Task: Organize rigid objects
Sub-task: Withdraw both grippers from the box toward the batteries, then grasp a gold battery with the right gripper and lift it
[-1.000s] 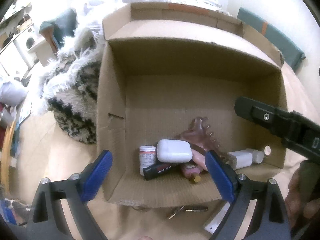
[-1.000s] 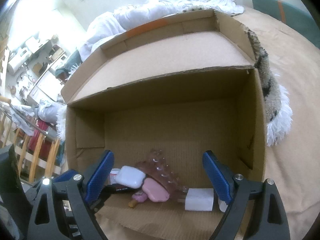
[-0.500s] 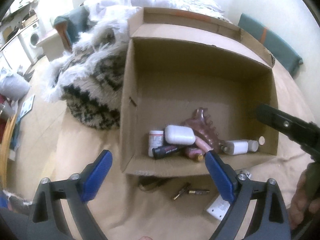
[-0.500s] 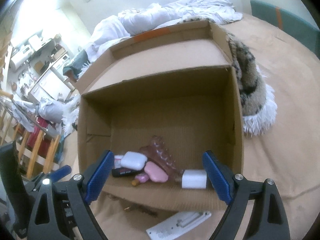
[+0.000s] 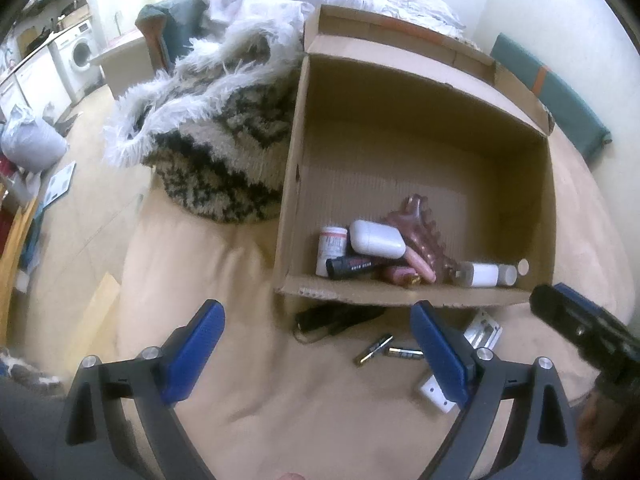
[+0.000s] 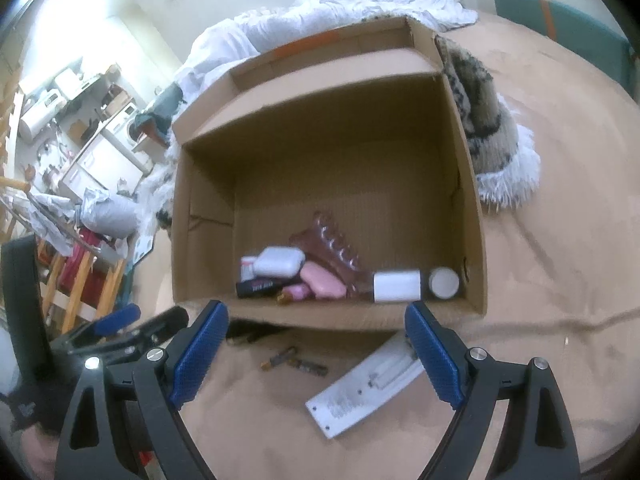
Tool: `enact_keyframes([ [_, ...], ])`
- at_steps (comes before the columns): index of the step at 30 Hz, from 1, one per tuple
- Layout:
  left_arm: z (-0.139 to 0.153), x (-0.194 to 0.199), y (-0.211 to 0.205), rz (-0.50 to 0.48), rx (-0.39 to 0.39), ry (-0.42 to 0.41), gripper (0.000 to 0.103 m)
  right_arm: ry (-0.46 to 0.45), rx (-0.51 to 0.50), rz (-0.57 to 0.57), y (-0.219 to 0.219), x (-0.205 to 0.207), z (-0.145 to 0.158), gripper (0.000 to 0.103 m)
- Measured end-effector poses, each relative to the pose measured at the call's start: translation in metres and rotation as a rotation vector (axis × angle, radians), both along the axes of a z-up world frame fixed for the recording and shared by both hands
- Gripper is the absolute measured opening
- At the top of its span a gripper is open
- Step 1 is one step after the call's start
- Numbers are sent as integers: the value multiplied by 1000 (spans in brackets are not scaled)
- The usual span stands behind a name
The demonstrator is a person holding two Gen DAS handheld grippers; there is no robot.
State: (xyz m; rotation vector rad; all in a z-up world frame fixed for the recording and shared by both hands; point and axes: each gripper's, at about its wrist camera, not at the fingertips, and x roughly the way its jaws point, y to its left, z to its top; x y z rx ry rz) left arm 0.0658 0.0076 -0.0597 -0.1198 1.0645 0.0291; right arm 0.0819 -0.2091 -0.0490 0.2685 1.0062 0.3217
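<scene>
An open cardboard box (image 5: 400,156) (image 6: 328,152) sits on a tan bedspread. Along its near wall lie a white case (image 5: 376,238) (image 6: 280,261), a black tube (image 5: 352,267) (image 6: 260,288), a pill bottle (image 5: 331,249), a pink hair claw (image 5: 420,228) (image 6: 332,240), a pink bar (image 6: 322,283), a white bottle (image 5: 482,274) (image 6: 396,286) and a white round lid (image 6: 444,282). Outside, in front of the box, lie two batteries (image 5: 386,350) (image 6: 294,360), a dark flat object (image 5: 336,318) and a white flat device (image 6: 366,390) (image 5: 482,328). My left gripper (image 5: 316,350) and right gripper (image 6: 316,354) hover open and empty, short of the box.
A shaggy black-and-white blanket (image 5: 216,140) (image 6: 488,128) lies against the box's far side. White bedding (image 6: 340,12) is piled behind. A teal cushion (image 5: 548,96) sits at the back. A washing machine (image 5: 78,54) and furniture stand off the bed.
Both grippers have pulled back and away from the box, which now looks smaller. The batteries and the white device in front of the box have come into view.
</scene>
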Motion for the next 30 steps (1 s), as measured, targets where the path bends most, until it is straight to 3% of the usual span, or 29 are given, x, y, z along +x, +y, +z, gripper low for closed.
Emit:
enact_keyframes([
  [4, -2, -5, 6, 7, 3, 27, 93, 11, -16, 3, 1, -9, -4, 96],
  [16, -6, -6, 34, 100, -101, 99, 93, 85, -2, -28, -5, -7, -22, 96],
  [22, -18, -1, 47, 165, -147, 159, 93, 174, -35, 157, 39, 2, -47, 95],
  [24, -20, 1, 50, 187, -157, 169, 93, 183, -109, 245, 61, 5, -56, 84],
  [26, -21, 2, 51, 194, -156, 171, 93, 184, -185, 306, 79, 9, -67, 83],
  [30, -24, 1, 50, 191, -147, 176, 93, 211, -332, 400, 105, 14, -99, 54],
])
